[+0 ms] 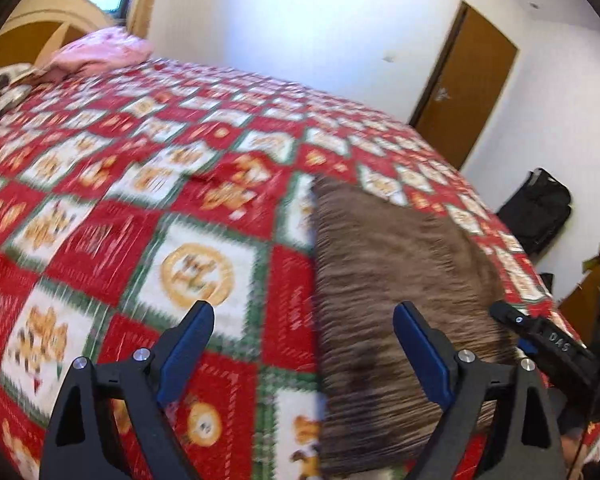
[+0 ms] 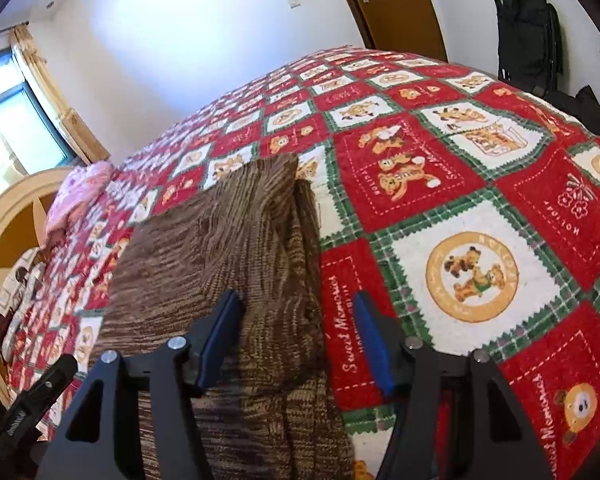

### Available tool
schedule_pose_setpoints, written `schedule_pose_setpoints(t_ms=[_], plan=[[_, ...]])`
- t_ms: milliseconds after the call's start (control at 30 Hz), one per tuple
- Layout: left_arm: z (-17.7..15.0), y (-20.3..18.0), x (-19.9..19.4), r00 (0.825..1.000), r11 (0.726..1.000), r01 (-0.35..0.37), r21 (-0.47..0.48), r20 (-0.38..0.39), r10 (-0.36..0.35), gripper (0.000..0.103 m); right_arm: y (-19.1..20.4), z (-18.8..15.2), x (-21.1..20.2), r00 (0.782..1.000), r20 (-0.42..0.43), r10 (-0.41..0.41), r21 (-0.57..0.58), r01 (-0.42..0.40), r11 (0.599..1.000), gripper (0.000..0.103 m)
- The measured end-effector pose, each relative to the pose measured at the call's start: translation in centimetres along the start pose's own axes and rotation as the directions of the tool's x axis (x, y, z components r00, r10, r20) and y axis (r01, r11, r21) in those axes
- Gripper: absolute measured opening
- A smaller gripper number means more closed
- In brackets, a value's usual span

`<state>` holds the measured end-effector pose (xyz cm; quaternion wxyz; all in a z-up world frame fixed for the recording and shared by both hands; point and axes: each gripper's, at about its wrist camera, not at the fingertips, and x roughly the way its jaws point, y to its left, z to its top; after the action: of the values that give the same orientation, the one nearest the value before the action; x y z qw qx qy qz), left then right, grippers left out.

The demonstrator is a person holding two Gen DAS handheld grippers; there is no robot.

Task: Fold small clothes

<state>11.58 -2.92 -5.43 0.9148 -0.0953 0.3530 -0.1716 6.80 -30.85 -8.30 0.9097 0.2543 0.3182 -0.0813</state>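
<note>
Ribbed brown knit garment (image 2: 236, 264) flat on patchwork quilt (image 2: 476, 208).

"Sweet Memories" and "HOLIDAY" are printed on the quilt (image 2: 452, 184); "DAS" is marked on the right gripper (image 1: 556, 344).

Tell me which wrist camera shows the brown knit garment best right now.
Right wrist: the brown knit garment is sharp, its folded layers and right edge clear. The left wrist view shows it motion-blurred, partly behind the left gripper's fingers.
</note>
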Motion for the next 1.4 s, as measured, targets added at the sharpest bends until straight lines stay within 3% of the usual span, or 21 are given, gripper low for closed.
schedule_pose_setpoints(t_ms=[133, 267, 467, 667, 800, 1167, 1333, 1400], plan=[[1.4, -0.9, 0.3, 0.999, 0.999, 0.049, 0.022, 0.006, -0.05, 0.082, -1.7, 0.4, -1.3, 0.998, 0.058, 0.02, 0.098, -0.025, 0.995, 0.063], [1.7, -1.7, 1.8, 0.997, 0.997, 0.064, 0.051, -0.039, -0.062, 0.069, -3.4, 0.6, -1.4, 0.998, 0.052, 0.046, 0.192, -0.055, 0.98, 0.065], [3.8, -3.1, 4.4, 0.989, 0.996, 0.079, 0.052, -0.127, -0.072, 0.068, -1.9, 0.6, -1.4, 0.997, 0.057, 0.05, 0.13, -0.057, 0.99, 0.065], [4.3, -3.7, 7.6, 0.977, 0.995, -0.028, 0.1, -0.209, 0.048, 0.068, -2.4, 0.4, -0.8, 0.998, 0.029, 0.054, 0.151, -0.058, 0.987, 0.064], [3.2, -3.3, 8.6, 0.967, 0.998, -0.01, 0.069, -0.252, 0.027, 0.068, -2.4, 0.5, -0.8, 0.998, 0.031, 0.053, 0.142, -0.057, 0.988, 0.065], [2.9, -4.4, 9.3, 0.976, 0.996, -0.023, 0.085, -0.214, 0.041, 0.068, -2.0, 0.4, -0.1, 0.999, 0.012, 0.033, 0.109, -0.035, 0.993, 0.065], [2.6, -5.0, 9.3, 0.982, 0.994, -0.025, 0.103, -0.181, 0.044, 0.058, -1.9, 0.3, 0.0, 1.0, 0.011, 0.028, 0.103, -0.029, 0.994, 0.066], [2.7, -4.3, 9.3, 0.984, 0.998, 0.002, 0.068, -0.18, 0.01, 0.054, -1.9, 0.3, 0.0, 1.0, 0.01, 0.027, 0.102, -0.028, 0.994, 0.066]])
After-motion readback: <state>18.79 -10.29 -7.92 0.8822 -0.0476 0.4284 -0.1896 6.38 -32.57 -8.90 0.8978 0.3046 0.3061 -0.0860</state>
